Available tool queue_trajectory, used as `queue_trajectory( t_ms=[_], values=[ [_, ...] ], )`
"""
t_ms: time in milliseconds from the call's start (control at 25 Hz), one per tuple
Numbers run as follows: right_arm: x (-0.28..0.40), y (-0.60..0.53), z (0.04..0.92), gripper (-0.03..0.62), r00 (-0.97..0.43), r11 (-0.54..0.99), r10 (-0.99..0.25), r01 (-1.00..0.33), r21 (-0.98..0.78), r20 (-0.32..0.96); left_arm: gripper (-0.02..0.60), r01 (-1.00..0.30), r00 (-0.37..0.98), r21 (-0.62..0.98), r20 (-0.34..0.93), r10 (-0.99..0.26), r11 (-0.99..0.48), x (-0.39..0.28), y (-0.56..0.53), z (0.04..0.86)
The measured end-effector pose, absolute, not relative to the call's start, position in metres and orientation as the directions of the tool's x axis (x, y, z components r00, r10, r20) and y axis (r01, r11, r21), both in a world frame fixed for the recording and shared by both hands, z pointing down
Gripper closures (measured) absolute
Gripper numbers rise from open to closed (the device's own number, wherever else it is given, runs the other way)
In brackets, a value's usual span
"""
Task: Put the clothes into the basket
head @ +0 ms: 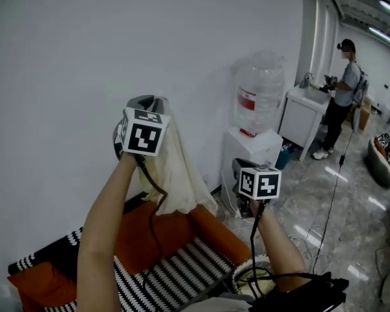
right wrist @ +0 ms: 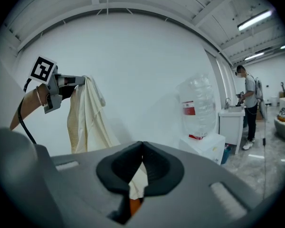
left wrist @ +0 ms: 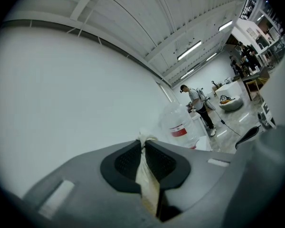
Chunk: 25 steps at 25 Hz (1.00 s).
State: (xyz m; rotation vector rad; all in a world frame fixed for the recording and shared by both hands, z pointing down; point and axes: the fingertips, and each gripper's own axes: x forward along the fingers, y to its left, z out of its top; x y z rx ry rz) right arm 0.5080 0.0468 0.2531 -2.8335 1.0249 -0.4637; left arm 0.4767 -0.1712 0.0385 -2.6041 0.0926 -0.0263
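Your left arm reaches up with its gripper (head: 149, 100) level, fingers clamped narrow on the top of the cream cloth (head: 177, 171); the cloth hangs before the wall (head: 65, 57), above the orange sofa (head: 211, 234); your right gripper (head: 238, 168) sits lower, tilted slightly down, fingers pressed together.

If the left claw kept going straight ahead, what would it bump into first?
Probably the white wall. The left claw, shut on the cream cloth, aims at bare wall; the water bottle stands just right of that line, so it's close.
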Motion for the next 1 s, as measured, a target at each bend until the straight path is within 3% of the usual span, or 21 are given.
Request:
queue_trajectory(
  t_ms=[1000],
  values=[
    [0.439, 0.206, 0.204, 0.591, 0.878, -0.901, -0.433, -0.419, -0.111, 0.202, 0.548, 0.071, 0.982, -0.434, -0.129, 0.140, -0.898, 0.432, -0.011, -0.043]
  ],
)
